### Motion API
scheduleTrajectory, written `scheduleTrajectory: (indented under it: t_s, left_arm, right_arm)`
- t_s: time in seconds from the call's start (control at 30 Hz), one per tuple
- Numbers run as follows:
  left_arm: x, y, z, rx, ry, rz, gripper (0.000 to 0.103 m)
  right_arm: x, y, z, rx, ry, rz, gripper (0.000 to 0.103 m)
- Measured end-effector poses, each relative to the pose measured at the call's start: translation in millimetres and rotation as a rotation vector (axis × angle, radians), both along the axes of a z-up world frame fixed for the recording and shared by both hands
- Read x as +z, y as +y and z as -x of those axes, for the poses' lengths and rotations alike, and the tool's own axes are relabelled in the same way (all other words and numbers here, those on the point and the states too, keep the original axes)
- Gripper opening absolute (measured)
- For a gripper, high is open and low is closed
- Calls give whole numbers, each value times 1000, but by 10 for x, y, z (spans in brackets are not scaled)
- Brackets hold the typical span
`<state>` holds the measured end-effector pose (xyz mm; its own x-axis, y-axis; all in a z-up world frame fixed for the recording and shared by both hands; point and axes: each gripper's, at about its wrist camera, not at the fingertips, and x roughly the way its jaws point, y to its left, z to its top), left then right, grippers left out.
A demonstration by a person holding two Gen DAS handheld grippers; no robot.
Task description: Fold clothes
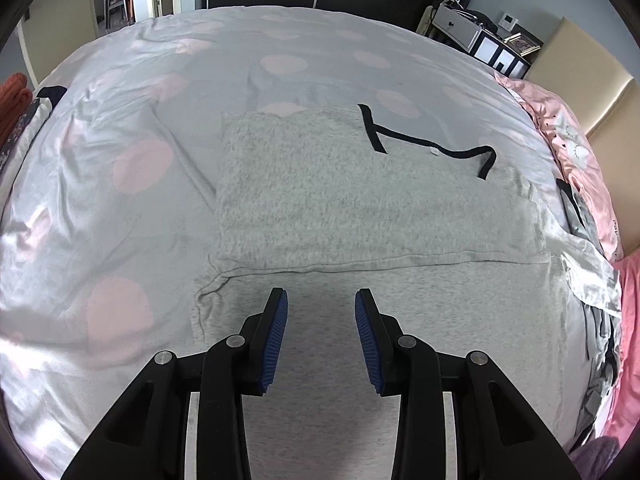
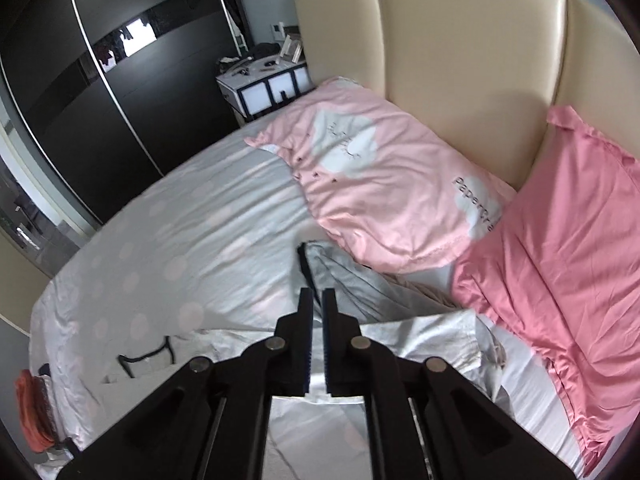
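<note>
A: So where's the shirt sitting right now?

B: The grey t-shirt with black neck trim is flat on the bed, on the grey duvet with pink spots. The upper part is folded over, so there's a straight horizontal fold edge across the middle. The black collar is up toward the far right of it.

A: And the left gripper?

B: The left gripper is released, blue pads wide apart, hovering over the lower half of the shirt just short of that fold edge. Nothing between the fingers.

A: Right one?

B: The right gripper has its jaws nearly closed, just a thin gap. Pale fabric shows in that gap, but I can't tell if it's actually pinching cloth or only sitting above it. It points at the shirt's sleeve with the black cuff, which lies bunched just beside the light pink pillow.

A: Anything else around?

B: A darker pink pillow touching the first one, a cream headboard, a dark wardrobe, and a white nightstand in the corner.
</note>
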<state>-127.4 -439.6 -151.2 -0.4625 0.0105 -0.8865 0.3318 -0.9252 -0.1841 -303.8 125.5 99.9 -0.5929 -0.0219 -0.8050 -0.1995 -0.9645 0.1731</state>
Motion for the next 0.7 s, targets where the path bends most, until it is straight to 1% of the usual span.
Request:
scheduleTrajectory:
  t_s: [0.07,0.1,0.13,0.17,0.23,0.3,0.43,0.5,0.57,0.6,0.7]
  left_arm:
    - [10,-21,-13,6,4,-5,37]
    - [15,-32,-20,9,6,-8,37]
    - [18,-39,-23,12,8,-10,37]
    - [15,-36,-19,15,7,-10,37]
    - [0,-18,2,21,3,-7,37]
    - [-15,10,36,25,0,0,37]
    - [-23,99,117,16,3,27,37]
    - [-18,152,157,9,6,55,37]
    - [-10,190,195,2,16,78,37]
    - [-9,202,209,-1,21,87,37]
    - [-31,218,239,-1,25,103,37]
  right_arm:
    - [-209,170,-39,-25,-32,9,16]
    - [-334,300,-65,-43,-52,22,24]
    - [-460,430,-90,-61,-71,35,27]
    - [-600,585,-118,-88,-93,56,27]
    - [-903,916,-186,-141,-142,111,32]
    - [-1197,1224,-277,-206,-176,153,33]
    - [-1772,1747,-457,-310,-247,274,33]
    - [-1981,1936,-527,-354,-263,328,34]
    - [-2146,2082,-564,-385,-280,361,37]
    - [-2208,2133,-570,-394,-288,374,39]
    - [-2404,2231,-594,-410,-295,446,39]
